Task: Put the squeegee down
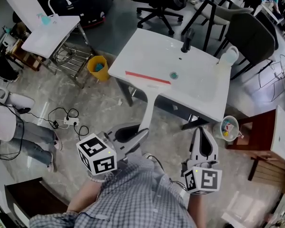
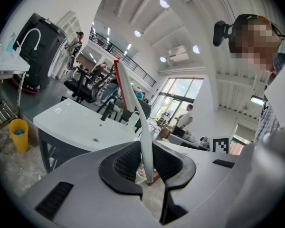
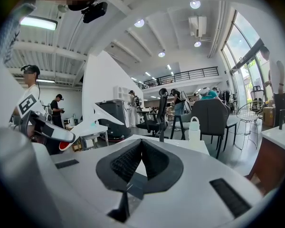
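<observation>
The squeegee (image 1: 151,103) has a long white handle and a red blade, and the blade hangs over the white sink table (image 1: 147,51) near its drain (image 1: 174,75). My left gripper (image 1: 136,137) is shut on the lower end of the handle, in front of the table's near edge. In the left gripper view the handle (image 2: 146,151) rises from between the pads towards the red blade (image 2: 118,75), with the sink table (image 2: 71,122) beyond. My right gripper (image 1: 201,136) is to the right, shut and holding nothing; its pads (image 3: 133,158) meet in the right gripper view.
A black faucet (image 1: 186,39) and a white jug (image 1: 228,56) stand at the sink's far side. A yellow bucket (image 1: 98,66) sits left of the table, and a small pail (image 1: 228,127) and a brown wooden stand (image 1: 263,137) to its right. Cables (image 1: 66,120) lie on the floor.
</observation>
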The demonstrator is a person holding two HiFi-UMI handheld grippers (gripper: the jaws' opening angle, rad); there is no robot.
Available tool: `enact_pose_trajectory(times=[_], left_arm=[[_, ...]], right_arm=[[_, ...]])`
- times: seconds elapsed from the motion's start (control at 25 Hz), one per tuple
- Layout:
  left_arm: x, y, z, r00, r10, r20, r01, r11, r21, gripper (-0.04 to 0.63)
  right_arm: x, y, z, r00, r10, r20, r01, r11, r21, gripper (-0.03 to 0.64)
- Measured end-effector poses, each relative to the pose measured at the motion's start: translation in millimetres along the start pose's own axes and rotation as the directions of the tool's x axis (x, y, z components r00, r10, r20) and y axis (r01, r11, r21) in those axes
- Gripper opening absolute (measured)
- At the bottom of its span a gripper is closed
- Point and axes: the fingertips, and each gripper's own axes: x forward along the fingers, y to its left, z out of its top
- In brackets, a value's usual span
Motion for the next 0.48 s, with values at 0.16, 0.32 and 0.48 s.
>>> enact_pose_trajectory(times=[0.16,0.32,0.48], left_arm=[[3,13,3,1.0,0.007,0.002,-0.007,1.0,-0.019,0.071],[10,28,9,1.0,-0.01,-0.008,0.01,1.0,-0.024,0.071],[21,43,20,0.999,-0.036,-0.02,0.035,0.999,-0.024,0.071]], right_arm=[[10,-1,-5,1.0,-0.008,-0.019,0.007,1.0,-0.004,0.006],[23,-5,-6,0.999,-0.028,-0.024,0.028,1.0,-0.006,0.006],[43,-6,-6,0.998,-0.046,-0.032,0.046,0.999,0.006,0.007]])
